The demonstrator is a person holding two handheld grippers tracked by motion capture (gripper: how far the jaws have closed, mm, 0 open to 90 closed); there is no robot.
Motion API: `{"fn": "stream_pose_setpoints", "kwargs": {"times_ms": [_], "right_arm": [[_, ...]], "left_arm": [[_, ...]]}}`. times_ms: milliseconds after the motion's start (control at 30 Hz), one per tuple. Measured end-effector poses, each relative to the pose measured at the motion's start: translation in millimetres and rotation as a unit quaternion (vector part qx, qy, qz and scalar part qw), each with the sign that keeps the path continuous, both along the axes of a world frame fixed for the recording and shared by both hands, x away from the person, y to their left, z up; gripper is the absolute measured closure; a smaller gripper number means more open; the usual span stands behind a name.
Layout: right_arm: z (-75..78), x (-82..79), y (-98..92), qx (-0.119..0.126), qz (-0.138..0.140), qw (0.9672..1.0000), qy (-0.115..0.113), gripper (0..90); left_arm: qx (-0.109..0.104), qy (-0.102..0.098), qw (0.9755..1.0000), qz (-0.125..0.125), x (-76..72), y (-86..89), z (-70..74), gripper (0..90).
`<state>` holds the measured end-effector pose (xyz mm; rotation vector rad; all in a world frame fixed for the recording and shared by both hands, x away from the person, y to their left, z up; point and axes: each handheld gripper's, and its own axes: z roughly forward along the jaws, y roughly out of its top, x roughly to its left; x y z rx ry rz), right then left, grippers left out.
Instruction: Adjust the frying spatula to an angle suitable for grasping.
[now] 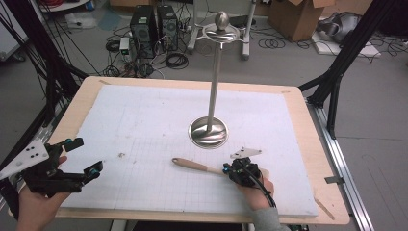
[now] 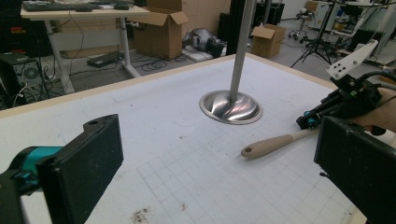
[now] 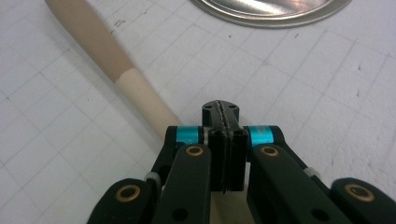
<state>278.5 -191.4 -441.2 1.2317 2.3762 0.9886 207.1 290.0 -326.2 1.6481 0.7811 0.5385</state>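
utensil handle (image 1: 195,166) mid-mat, metal stand (image 1: 209,132) near

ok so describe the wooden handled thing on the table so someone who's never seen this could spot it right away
Start at the tall metal stand with the round shiny base on the white gridded mat. Just in front of that base lies a utensil with a pale wooden handle, rounded end pointing left, its other end under the right tongs. It is the only wooden, slender thing lying flat on the mat.

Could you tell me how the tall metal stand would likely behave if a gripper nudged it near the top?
The metal stand would probably tip rather than slide: its pole is tall and thin over a fairly small round base. The polished steel looks slippery for the jaws. It seems rigid, not bendy.
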Motion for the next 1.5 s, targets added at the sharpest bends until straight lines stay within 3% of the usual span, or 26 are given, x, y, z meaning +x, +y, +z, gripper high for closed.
{"fn": "stream_pose_setpoints", "kwargs": {"times_ms": [733,800,900,1133,1500], "right_arm": [[1.8,-16.2,-11.4,-0.006,-0.013,0.9999,0.005,90.0],[2.7,-13.8,-12.9,0.001,-0.012,0.9999,0.011,90.0],[8.3,-13.3,-11.6,0.027,-0.005,0.9996,0.001,90.0],[17.4,-13.6,11.2,0.033,0.045,0.9981,-0.028,90.0],[11.2,-11.6,53.7,0.017,0.127,0.9912,-0.032,90.0]], "left_arm": [[0.004,0.001,0.9998,-0.017,10.6,-10.9,-0.6,1.7],[0.005,0.001,0.9999,-0.016,10.3,-11.1,-0.6,1.8],[0.006,0.003,0.9999,-0.015,9.2,-10.8,-1.4,1.8],[0.006,0.004,1.0000,-0.005,4.1,-5.8,-2.4,1.8],[0.007,0.006,0.9999,0.012,-4.8,4.5,-4.3,1.8]]}}
